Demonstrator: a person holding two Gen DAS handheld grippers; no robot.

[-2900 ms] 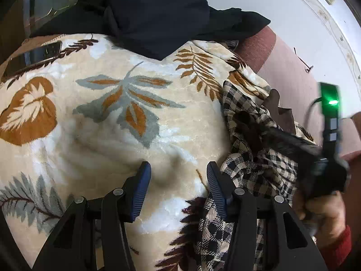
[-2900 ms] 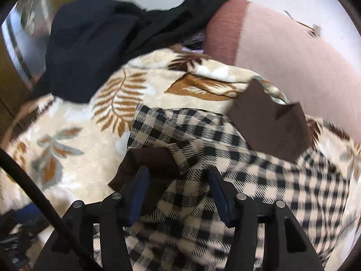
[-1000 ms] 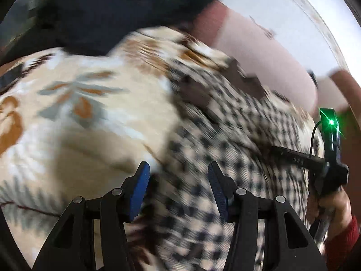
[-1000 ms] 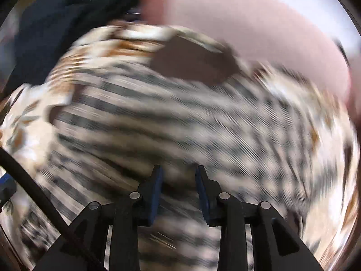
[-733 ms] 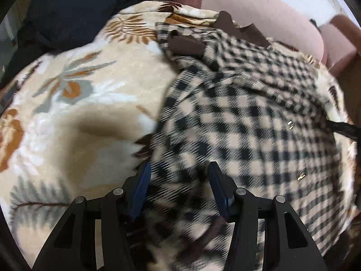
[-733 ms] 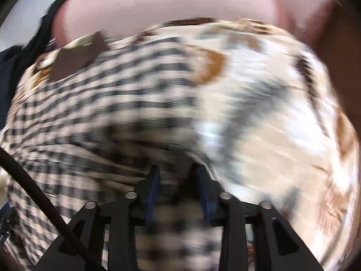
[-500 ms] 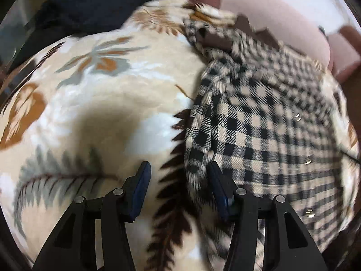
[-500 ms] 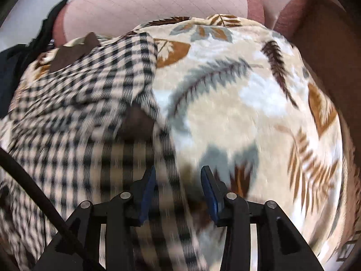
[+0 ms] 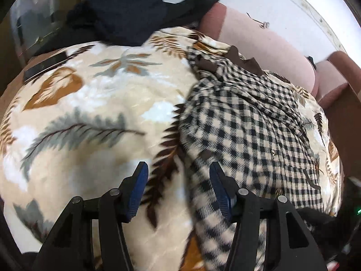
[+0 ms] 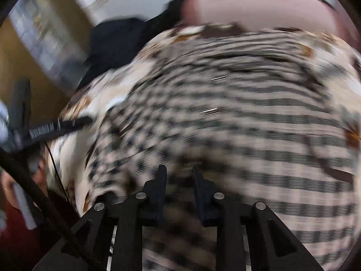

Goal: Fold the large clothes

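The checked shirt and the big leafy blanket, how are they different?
The checked shirt has small black and cream squares; the leafy blanket has big brown and grey leaves on cream. The shirt lies on top, along one side; the blanket is spread underneath and shows all round it. The shirt has a brown collar and buttons; the blanket shows neither. Both are soft cloth with cream in them.
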